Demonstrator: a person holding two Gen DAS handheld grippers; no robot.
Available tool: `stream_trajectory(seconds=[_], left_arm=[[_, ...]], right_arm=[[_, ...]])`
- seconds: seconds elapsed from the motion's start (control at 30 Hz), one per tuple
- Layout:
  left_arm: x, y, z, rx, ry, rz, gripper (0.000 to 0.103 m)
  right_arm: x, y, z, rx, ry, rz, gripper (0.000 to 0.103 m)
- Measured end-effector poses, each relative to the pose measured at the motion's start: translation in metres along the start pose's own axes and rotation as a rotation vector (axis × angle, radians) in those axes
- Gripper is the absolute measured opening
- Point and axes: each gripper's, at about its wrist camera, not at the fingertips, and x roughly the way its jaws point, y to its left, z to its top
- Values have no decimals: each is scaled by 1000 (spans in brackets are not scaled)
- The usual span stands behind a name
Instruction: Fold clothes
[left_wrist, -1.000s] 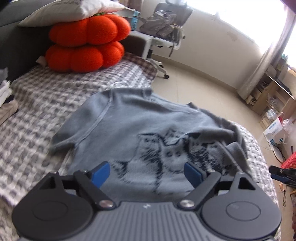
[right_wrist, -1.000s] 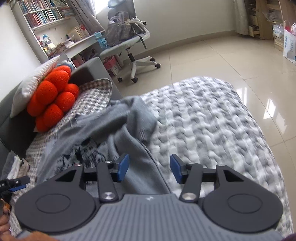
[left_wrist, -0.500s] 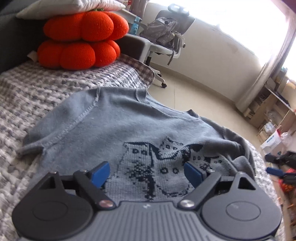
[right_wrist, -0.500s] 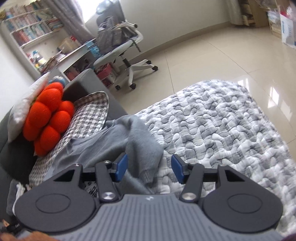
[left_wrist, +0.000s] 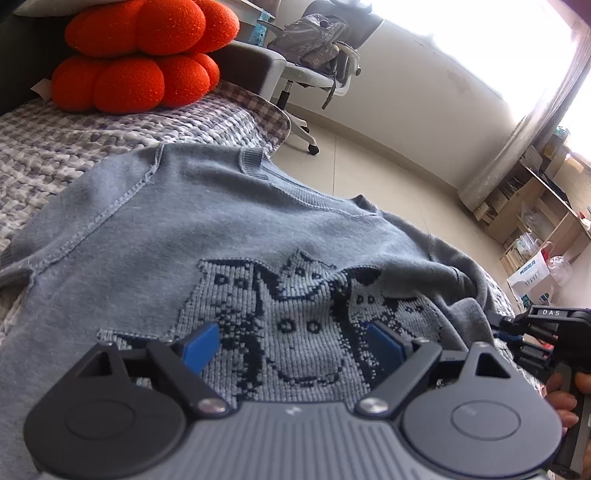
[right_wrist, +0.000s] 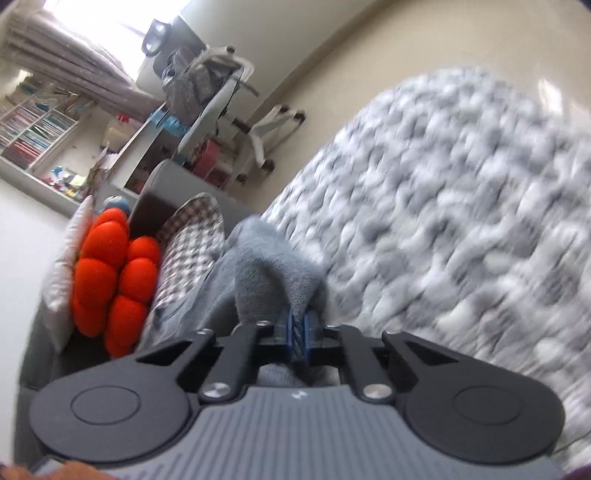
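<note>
The right tongs (right_wrist: 298, 338) pinch a bunched sleeve (right_wrist: 273, 273) of the grey sweater (left_wrist: 221, 236), left tongs (left_wrist: 291, 345) spread above its cat pattern; next, probably draw that sleeve across the pattern.

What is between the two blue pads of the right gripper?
A fold of the grey sweater is pinched in the right gripper, as the right wrist view shows.

A bed (left_wrist: 74, 147) with a grey-and-white knobbly cover filled the left of the left wrist view. A grey sweater (left_wrist: 229, 236) lay spread on it at centre frame. Two orange cushions (left_wrist: 140, 59) sat stacked on the bed at upper left.
</note>
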Motion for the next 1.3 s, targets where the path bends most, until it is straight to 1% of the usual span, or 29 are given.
stream_trajectory(seconds=[0.13,0.23,0.33,0.47,0.57,0.7,0.83,0.97,1.03,1.07,1.1,1.17,1.23,1.27,1.3], left_arm=[[1,-2,1,6,-4,-1,88],[4,-2,2,6,0,4,88],[6,-1,3,-3,8,4,88],[7,2,6,-8,6,6,88],[8,5,7,-18,4,18,88],[10,8,8,-20,6,30,88],[10,12,11,-25,8,36,88],[11,18,15,-26,13,59,88],[11,21,18,-19,18,86,88],[11,23,20,-15,20,107,88],[10,25,23,-10,21,130,88],[8,29,29,0,17,164,88],[5,34,36,12,9,180,88],[5,37,40,18,5,188,88],[6,41,47,15,5,201,88]], right_arm=[[-8,14,10,-112,-83,-99,7],[-7,20,19,-169,-120,-171,7],[1,22,33,-219,-152,-248,6],[11,22,49,-249,-192,-311,5],[22,28,58,-295,-218,-370,5],[40,32,63,-350,-224,-451,4],[48,25,61,-397,-220,-544,4],[59,12,52,-400,-176,-583,4],[60,10,50,-406,-174,-570,5],[60,10,48,-409,-174,-562,8],[59,11,49,-408,-173,-539,14],[54,12,52,-395,-174,-498,15],[48,19,57,-411,-175,-462,17],[46,23,58,-437,-180,-456,27],[44,27,59,-461,-182,-444,44]])
